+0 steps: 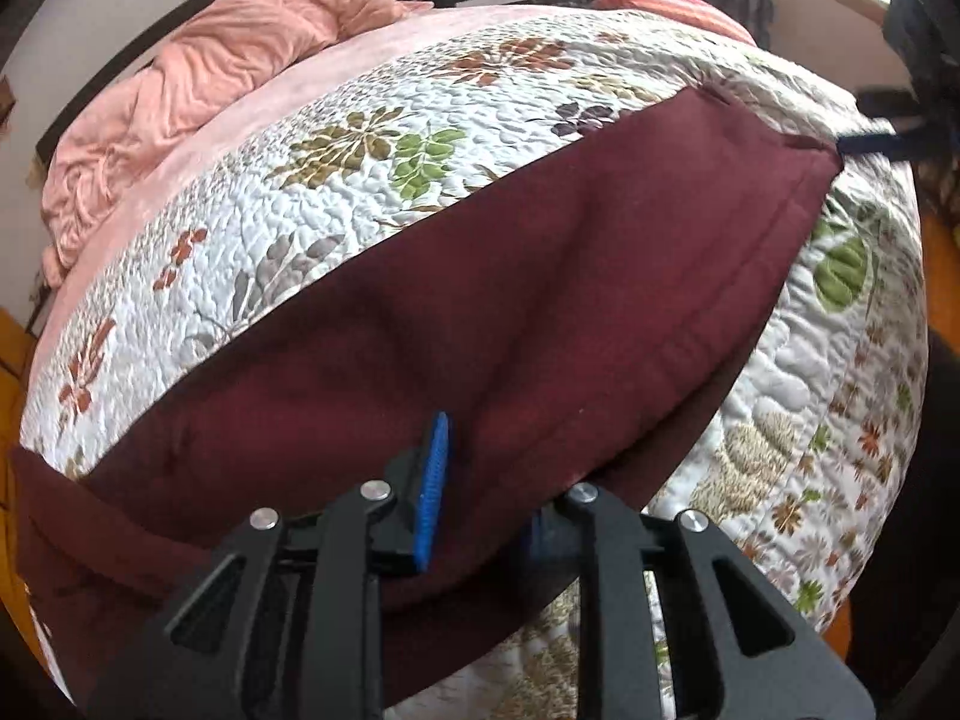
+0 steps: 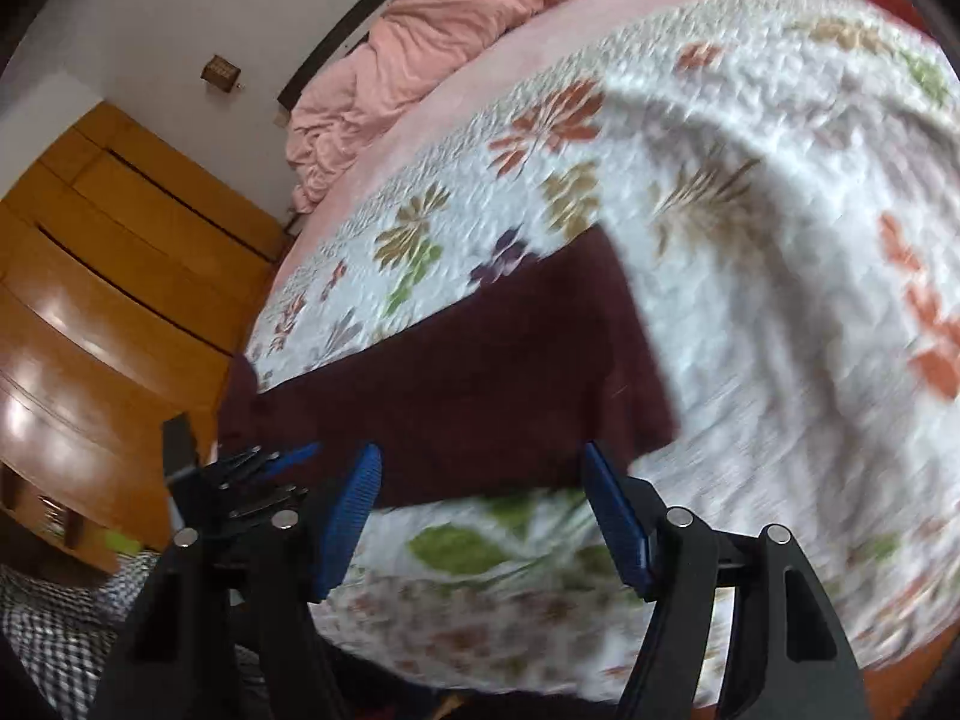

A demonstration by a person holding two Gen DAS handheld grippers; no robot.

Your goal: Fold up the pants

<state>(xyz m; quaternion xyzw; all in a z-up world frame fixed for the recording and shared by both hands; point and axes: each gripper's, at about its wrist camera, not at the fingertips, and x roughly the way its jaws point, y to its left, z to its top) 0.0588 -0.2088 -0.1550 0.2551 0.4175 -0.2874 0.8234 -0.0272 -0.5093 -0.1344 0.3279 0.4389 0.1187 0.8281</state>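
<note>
Pants (image 1: 480,276) on quilt (image 1: 372,180)

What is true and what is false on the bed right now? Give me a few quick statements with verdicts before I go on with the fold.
1. The maroon pants lie spread on a floral quilt. True.
2. The right gripper is clamped on the pants. False: its jaws stand wide open, with nothing pressed between the pads.
3. A pink blanket lies bunched at the bed's far side. True.
4. The pants are bright green. False: they are dark maroon.
</note>
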